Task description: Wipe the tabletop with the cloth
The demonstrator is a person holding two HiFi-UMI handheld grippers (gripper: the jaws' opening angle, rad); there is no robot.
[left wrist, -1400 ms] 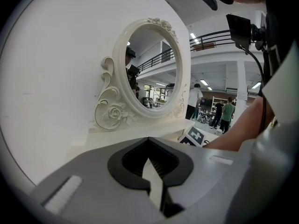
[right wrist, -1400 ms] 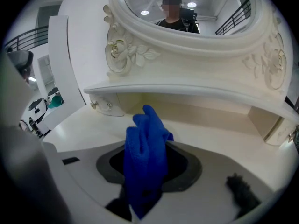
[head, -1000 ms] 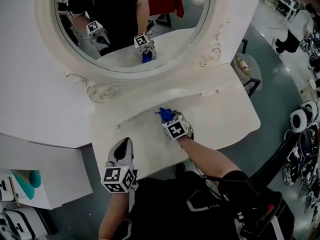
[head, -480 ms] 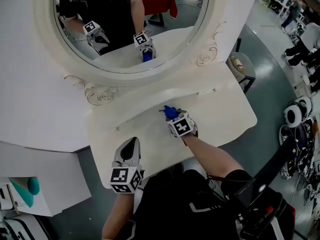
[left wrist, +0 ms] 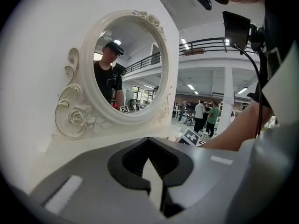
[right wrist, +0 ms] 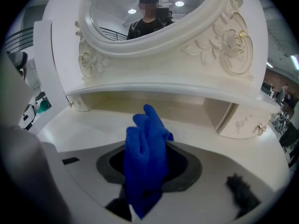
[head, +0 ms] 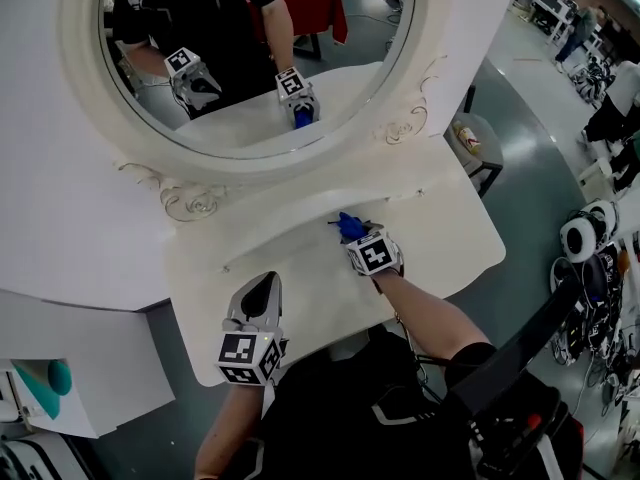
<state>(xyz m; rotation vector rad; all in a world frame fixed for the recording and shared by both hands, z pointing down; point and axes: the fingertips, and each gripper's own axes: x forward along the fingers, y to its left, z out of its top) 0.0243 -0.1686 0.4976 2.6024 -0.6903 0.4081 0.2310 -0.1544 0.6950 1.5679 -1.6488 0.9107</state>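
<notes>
right gripper (head: 354, 234) clamped on the blue cloth (head: 349, 226)
the cloth bunches out of its jaws toward 11 o'clock, over the white tabletop (head: 440, 233) beneath the mirror (head: 250, 58); the left gripper (head: 257, 293), jaws together and empty, sits at 7 o'clock near the front edge.

No readable text or numbers anywhere

Head view steeply down over tabletop (head: 450, 230); gripper views low, near, facing mirror (left wrist: 126, 64); all share mirror.
</notes>
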